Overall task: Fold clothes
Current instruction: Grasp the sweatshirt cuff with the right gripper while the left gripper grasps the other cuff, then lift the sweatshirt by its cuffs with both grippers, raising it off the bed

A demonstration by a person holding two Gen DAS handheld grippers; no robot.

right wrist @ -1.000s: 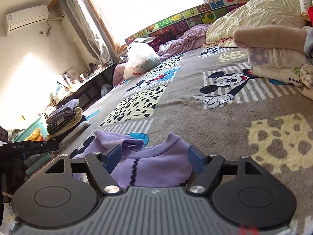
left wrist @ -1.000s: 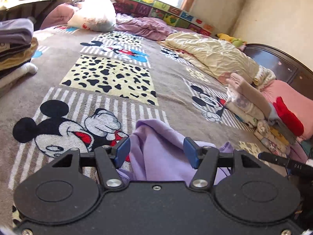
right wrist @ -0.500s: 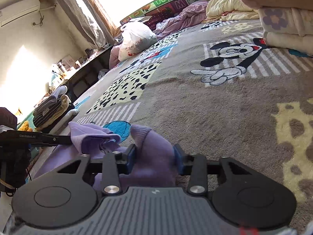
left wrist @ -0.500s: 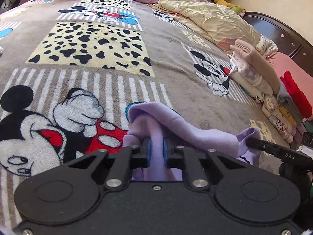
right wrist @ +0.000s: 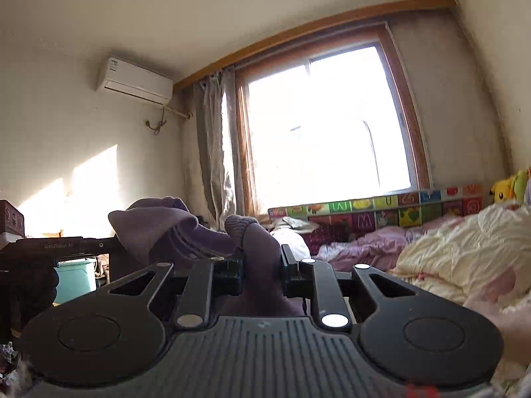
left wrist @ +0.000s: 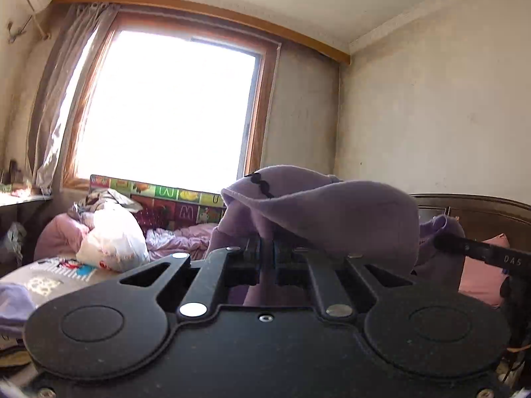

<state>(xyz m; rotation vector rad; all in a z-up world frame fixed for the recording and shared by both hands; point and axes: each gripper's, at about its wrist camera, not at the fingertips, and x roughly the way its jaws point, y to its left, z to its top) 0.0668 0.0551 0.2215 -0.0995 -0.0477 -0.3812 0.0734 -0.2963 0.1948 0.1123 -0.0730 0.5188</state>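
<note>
A purple sweater (left wrist: 335,212) with black wavy trim is lifted off the bed and drapes over my left gripper (left wrist: 267,253), which is shut on a fold of it. In the right wrist view the same purple sweater (right wrist: 186,232) bunches up between the fingers of my right gripper (right wrist: 260,267), shut on its ribbed edge. Both grippers point up toward the window. The right gripper's black body (left wrist: 478,252) shows at the right in the left wrist view; the left gripper's body (right wrist: 63,243) shows at the left in the right wrist view.
The bed with its cartoon blanket (left wrist: 49,272) lies below. A white bag (left wrist: 116,242), purple bedding (right wrist: 361,242) and a cream quilt (right wrist: 464,248) sit toward the window. A dark headboard (left wrist: 481,212) with a pink pillow (left wrist: 481,275) is at right. A teal bin (right wrist: 76,275) stands at left.
Both grippers, first open over the sweater, shut on it and have lifted it off the blanket, tilting up from the bed toward the window and ceiling.
</note>
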